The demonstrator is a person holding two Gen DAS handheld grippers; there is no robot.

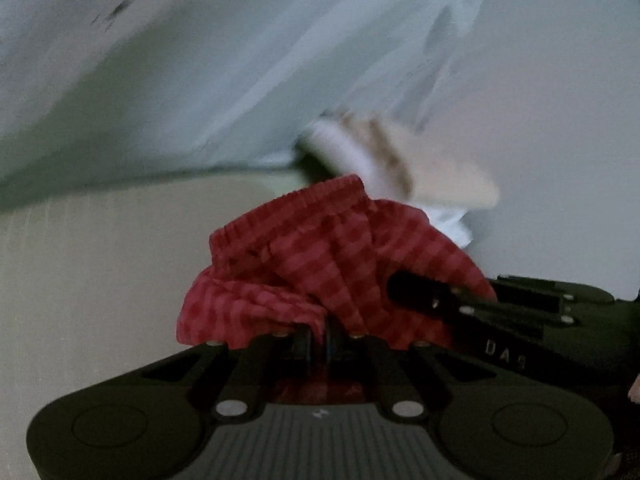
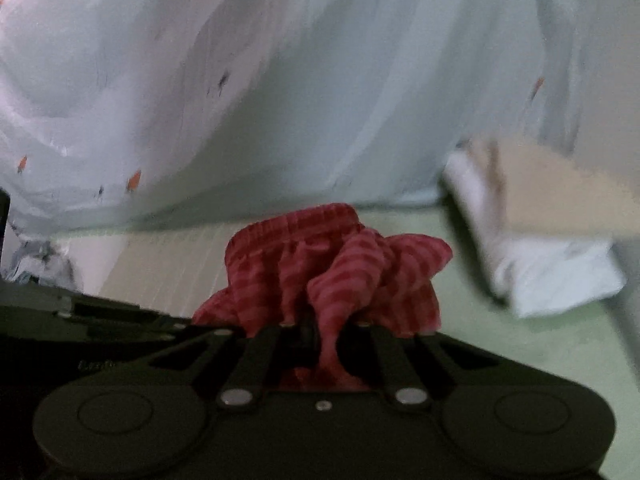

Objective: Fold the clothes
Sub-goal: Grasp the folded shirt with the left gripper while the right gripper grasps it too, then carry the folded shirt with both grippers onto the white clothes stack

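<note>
Both tools are clamped on the red shorts (image 1: 304,264): the left tool (image 1: 319,346) and the right tool (image 2: 320,338) hold it bunched and unfolded above the surface (image 2: 540,360). Folding looks barely begun. A folded stack (image 2: 552,240) lies far right.

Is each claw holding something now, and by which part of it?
Both hold the red checked garment. The left claw and right claw each pinch bunched cloth; which part cannot be told.

Dim, soft light; motion-blurred background; dark fisheye corners.
</note>
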